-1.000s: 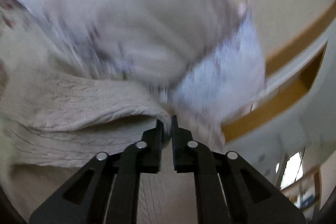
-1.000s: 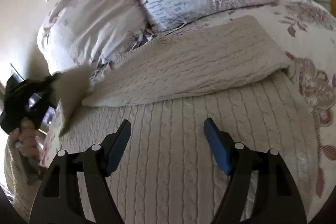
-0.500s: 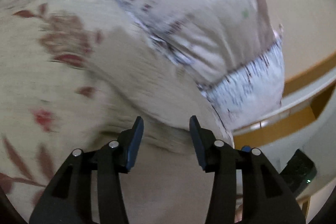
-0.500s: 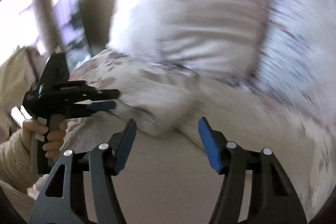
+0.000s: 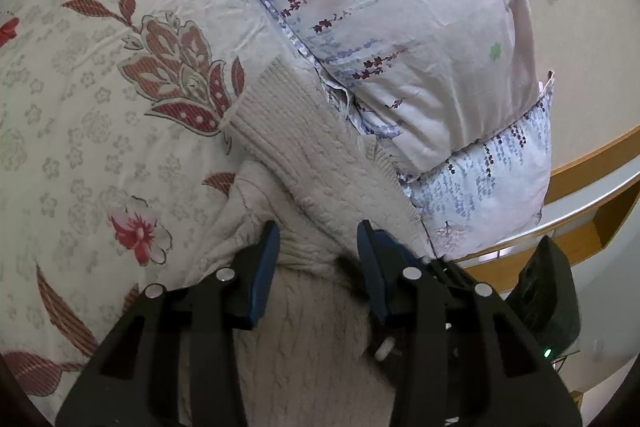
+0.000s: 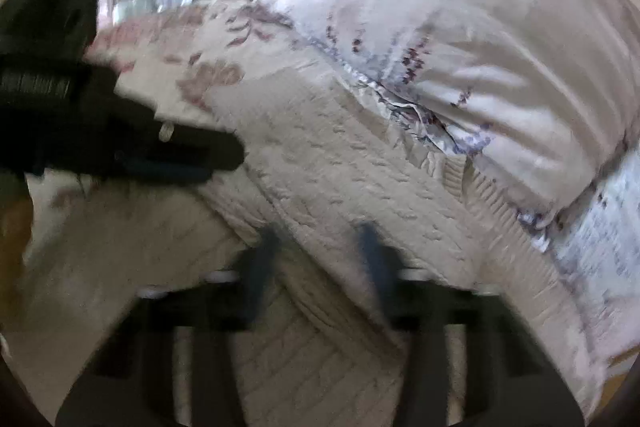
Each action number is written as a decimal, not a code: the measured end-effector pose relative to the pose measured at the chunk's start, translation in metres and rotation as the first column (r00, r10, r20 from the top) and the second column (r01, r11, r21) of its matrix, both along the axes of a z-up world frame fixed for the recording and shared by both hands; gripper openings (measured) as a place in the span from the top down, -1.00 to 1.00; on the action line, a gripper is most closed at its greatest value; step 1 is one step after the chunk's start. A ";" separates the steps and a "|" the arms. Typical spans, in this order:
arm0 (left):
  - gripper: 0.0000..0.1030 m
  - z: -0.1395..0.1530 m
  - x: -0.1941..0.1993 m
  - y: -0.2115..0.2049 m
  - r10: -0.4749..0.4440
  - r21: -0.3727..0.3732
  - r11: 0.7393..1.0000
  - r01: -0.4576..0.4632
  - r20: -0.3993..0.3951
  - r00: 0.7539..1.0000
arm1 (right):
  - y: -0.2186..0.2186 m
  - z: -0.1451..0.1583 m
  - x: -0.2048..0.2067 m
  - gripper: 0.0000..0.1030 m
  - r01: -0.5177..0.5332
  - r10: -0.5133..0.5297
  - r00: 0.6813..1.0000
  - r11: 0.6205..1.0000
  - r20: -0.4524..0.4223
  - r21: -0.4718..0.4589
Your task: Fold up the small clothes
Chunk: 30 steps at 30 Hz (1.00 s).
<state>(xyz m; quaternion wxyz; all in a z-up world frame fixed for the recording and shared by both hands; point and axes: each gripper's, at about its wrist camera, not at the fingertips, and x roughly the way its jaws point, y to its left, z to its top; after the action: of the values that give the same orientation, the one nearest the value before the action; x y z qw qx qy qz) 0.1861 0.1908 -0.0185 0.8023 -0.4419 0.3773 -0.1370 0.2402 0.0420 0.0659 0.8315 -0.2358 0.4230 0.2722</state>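
Both grippers swung toward pillows; left gripper (image 5: 316,251) part-open, closing astride cream cable-knit sweater (image 5: 320,163) fold; right gripper (image 6: 320,255) (blurred) apparently shut.

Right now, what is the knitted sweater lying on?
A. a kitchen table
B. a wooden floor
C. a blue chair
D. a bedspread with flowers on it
D: the cream sweater lies on a bedspread printed with red flowers and leaves, right beside a pillow.

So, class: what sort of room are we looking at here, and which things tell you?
Most likely a bedroom: a floral-printed bedspread, a plump lilac flower-print pillow, and a cream cable-knit sweater on it.
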 end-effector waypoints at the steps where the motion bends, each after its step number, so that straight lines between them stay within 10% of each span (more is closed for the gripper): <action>1: 0.21 0.000 0.000 0.000 0.000 0.003 1.000 0.000 0.000 1.000 | -0.005 0.001 0.006 0.89 0.039 -0.038 0.999 0.999 -0.027 0.033; 8: 0.21 0.003 0.000 -0.002 -0.007 0.030 1.000 0.007 -0.003 1.000 | -0.079 0.041 0.017 0.89 0.332 -0.338 0.941 0.902 -0.029 0.276; 13: 0.13 0.005 0.001 -0.006 -0.028 0.062 0.998 0.028 -0.002 1.000 | -0.217 0.054 -0.014 0.90 0.684 -0.664 0.706 0.552 -0.244 0.478; 16: -0.02 0.009 0.002 -0.009 -0.046 0.075 0.996 0.046 0.006 0.999 | -0.261 0.030 -0.036 0.88 0.775 -0.694 0.623 0.480 -0.362 0.412; 18: -0.10 0.010 0.002 -0.011 -0.058 0.081 0.995 0.057 0.010 0.998 | -0.287 0.018 -0.045 0.64 0.818 -0.677 0.568 0.402 -0.468 0.411; 20: -0.15 0.011 0.002 -0.013 -0.061 0.085 0.995 0.060 0.011 0.998 | -0.312 0.017 -0.050 -0.06 0.838 -0.656 0.529 0.306 -0.539 0.452; 30: -0.21 0.012 0.002 -0.013 -0.070 0.082 0.994 0.068 0.015 0.997 | -0.348 0.017 -0.043 0.03 0.883 -0.764 0.414 0.206 -0.495 0.421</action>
<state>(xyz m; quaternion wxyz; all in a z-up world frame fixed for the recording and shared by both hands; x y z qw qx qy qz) 0.1877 0.1777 -0.0066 0.8178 -0.3941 0.3904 -0.1530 0.1975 -0.3063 0.0830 0.8279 0.3464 0.4353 -0.0711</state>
